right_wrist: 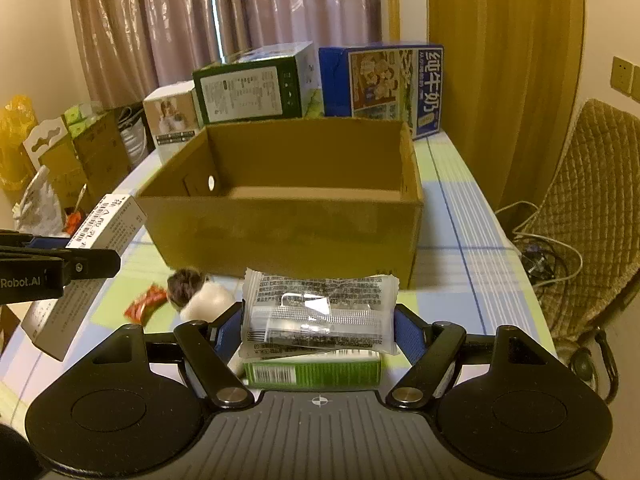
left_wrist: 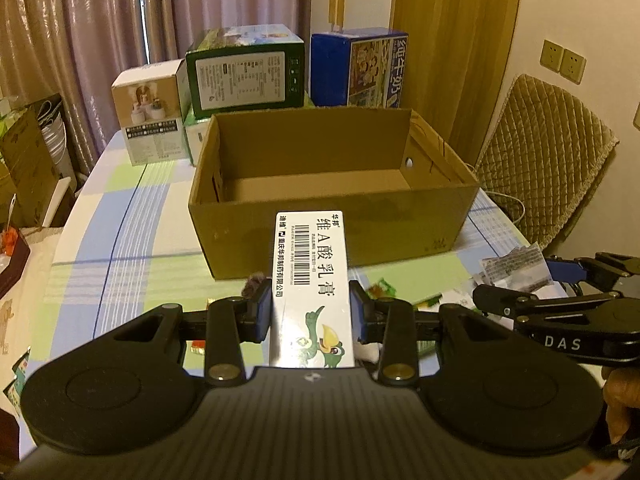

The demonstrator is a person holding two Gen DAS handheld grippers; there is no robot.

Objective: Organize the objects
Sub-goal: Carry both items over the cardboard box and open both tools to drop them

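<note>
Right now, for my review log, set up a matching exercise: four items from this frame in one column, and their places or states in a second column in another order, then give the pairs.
Items:
1. white carton
2. clear packet
3. cardboard box
4. blue milk case

Places or states:
A. open-topped, nothing visible inside, mid-table
B. clamped in the left gripper
C. at the table's far end, behind the open box
D. between the jaws of the right gripper, above a green box

Pairs: 1-B, 2-D, 3-A, 4-C
</note>
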